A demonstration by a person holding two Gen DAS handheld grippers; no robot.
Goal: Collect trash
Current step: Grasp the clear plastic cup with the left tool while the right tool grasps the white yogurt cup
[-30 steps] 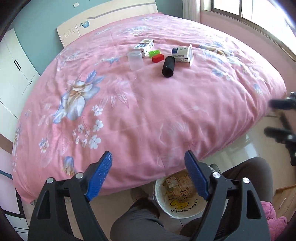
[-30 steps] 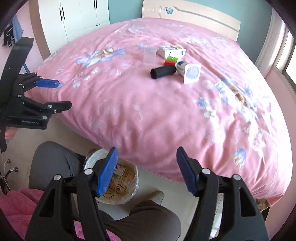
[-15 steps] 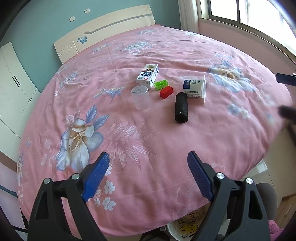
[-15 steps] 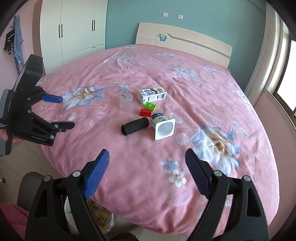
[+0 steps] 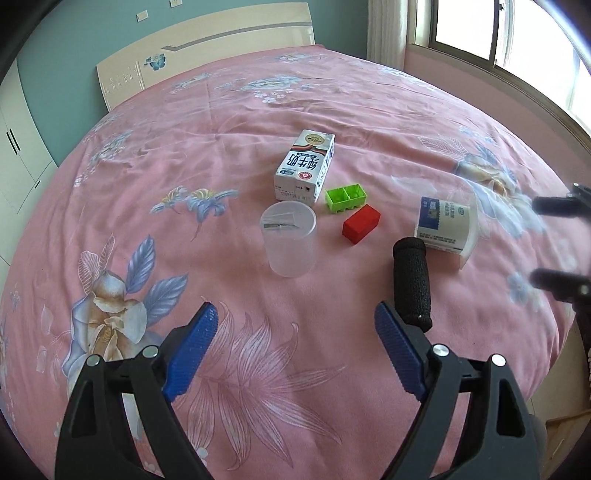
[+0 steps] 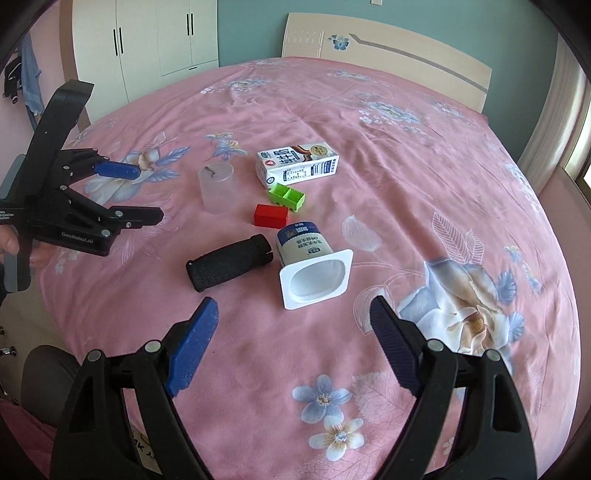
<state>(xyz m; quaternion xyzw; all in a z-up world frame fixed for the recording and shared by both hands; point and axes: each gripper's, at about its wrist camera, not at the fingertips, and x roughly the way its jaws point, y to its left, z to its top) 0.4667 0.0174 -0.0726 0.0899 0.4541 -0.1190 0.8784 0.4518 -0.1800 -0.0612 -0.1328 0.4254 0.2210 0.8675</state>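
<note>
Milk carton (image 5: 305, 166) flat mid-bed (image 5: 229, 122), long axis toward headboard (image 5: 207, 62). Yogurt cup (image 6: 312, 264) on side, mouth toward camera. Left gripper (image 5: 295, 350), right gripper (image 6: 291, 347): jaws apart, nothing btwn.

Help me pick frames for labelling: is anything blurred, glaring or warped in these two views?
Left wrist view: the right tool at the picture's edge is motion-smeared, the window is blown out white, and the bed bulges from fisheye. Right wrist view: sharp across the yogurt cup and black grip, the left tool crisp; the same bulge, with dark vignette in the corners.
</note>
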